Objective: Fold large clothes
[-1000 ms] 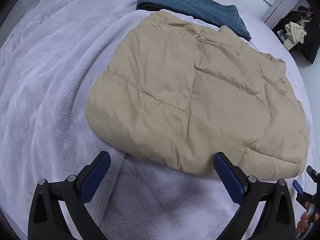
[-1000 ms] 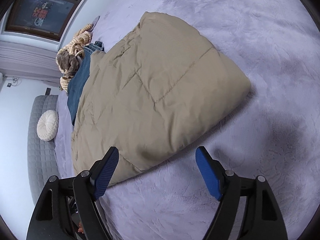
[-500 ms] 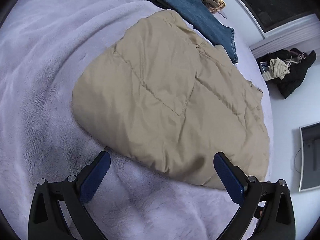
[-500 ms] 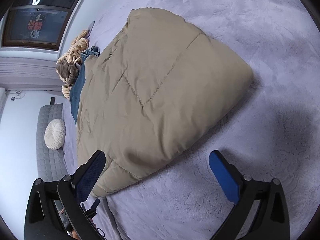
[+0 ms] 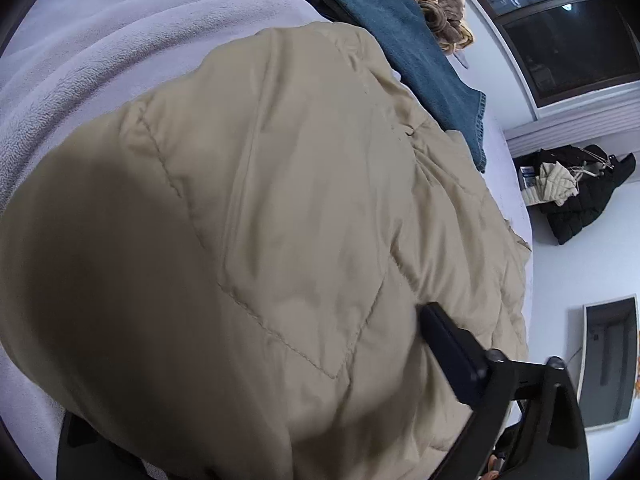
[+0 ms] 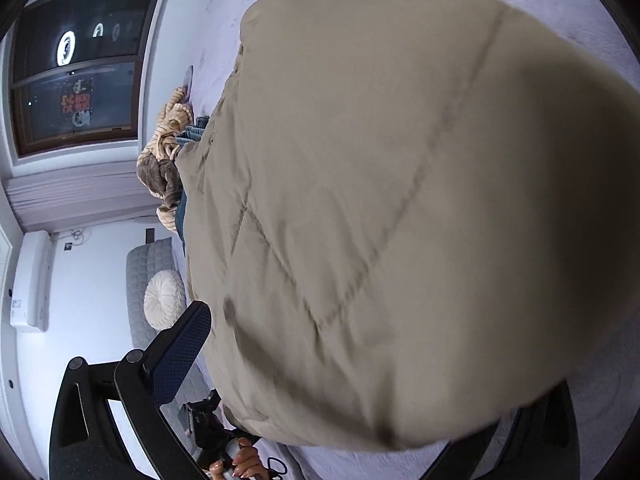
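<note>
- Left wrist view: padded beige coat (image 5: 280, 220) lies folded on the lilac bed (image 5: 80, 40) and fills nearly the whole view, directly ahead of and between the fingers of the left tongs (image 5: 256, 412). Only the right-hand finger (image 5: 448, 356) shows, resting on top of the coat; the other is hidden under the coat's near edge. Jaws are closing, with the edge between them; a firm pinch cannot be confirmed. Folded jeans (image 5: 420, 52) lie just beyond the coat's far side.
- Right wrist view: the coat (image 6: 400, 200) again fills the view ahead of the right tongs (image 6: 352, 396). Jaws stand wide, left-hand finger (image 6: 180, 352) clear beside the coat, the other buried beneath its near edge. Not gripping.
- Judgement: the coat's long axis runs across both tongs, which straddle the same near edge, one toward each end; neither hand looks clearly nearer. The next fold likely turns on both pinching that edge.
</note>
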Available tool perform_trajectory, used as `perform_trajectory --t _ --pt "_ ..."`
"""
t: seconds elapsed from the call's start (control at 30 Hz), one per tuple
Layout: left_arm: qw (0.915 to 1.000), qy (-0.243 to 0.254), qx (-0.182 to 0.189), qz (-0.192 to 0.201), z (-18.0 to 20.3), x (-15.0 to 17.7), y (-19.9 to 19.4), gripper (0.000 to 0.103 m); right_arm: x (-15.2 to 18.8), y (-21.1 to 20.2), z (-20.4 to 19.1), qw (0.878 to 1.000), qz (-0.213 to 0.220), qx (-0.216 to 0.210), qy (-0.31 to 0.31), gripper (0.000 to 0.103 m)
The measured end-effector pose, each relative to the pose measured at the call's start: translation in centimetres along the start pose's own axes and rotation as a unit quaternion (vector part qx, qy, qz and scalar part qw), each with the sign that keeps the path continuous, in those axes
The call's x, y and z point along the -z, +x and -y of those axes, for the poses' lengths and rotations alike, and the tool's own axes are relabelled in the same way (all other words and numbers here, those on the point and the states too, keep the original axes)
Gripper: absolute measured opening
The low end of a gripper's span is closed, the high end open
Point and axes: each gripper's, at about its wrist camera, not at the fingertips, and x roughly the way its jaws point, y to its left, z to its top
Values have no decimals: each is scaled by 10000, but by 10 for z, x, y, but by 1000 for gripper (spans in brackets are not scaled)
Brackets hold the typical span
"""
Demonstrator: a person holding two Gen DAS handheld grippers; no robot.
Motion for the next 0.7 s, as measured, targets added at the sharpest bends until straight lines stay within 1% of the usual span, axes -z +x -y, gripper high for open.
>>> perform_trajectory --t 0.03,0.07,0.1,0.13,0.17,0.2,0.23,0.27,0.3,0.33,0.43,0.57,0.67,0.7 --pt "10000 72 -45 34 2 -1 0 59 -2 4 0 10000 -24 -22 51 103" --pt "9999 125 5 63 5 -2 0 39 -4 6 -1 9999 -40 -38 92 103" --pt "9998 181 34 111 5 -2 -4 33 -4 7 -1 9999 -53 -60 116 103" --pt "9994 289 11 163 9 -2 -8 26 -5 7 -2 9998 -65 -76 155 99" --pt "9987 440 -50 234 14 -1 -13 24 -5 6 -1 9998 -69 -77 194 93" --pt "9977 584 -116 313 21 0 -18 22 -5 5 0 9997 -87 -27 235 66" --pt "9968 685 -154 372 26 2 -24 20 -6 5 2 9996 -156 -25 250 46" --pt "9957 781 -195 450 31 4 -29 19 -6 4 2 9995 -186 -47 267 42" --pt "9947 850 -227 531 35 7 -37 19 -6 2 0 9995 -192 -77 252 34" --pt "9939 889 -245 611 40 10 -43 19 -5 -1 -3 9996 -207 -90 192 29" --pt "9925 925 -226 772 45 21 -63 19 -3 -9 -13 9995 -278 -164 18 24" --pt "9907 1010 -274 864 45 44 -90 19 4 -26 -21 9983 -493 -264 -182 24" --pt "9904 1051 -330 832 39 63 -103 19 13 -38 -20 9968 -677 -213 -358 24" --pt "9907 1043 -352 802 30 73 -110 19 18 -43 -19 9964 -718 -181 -402 24"
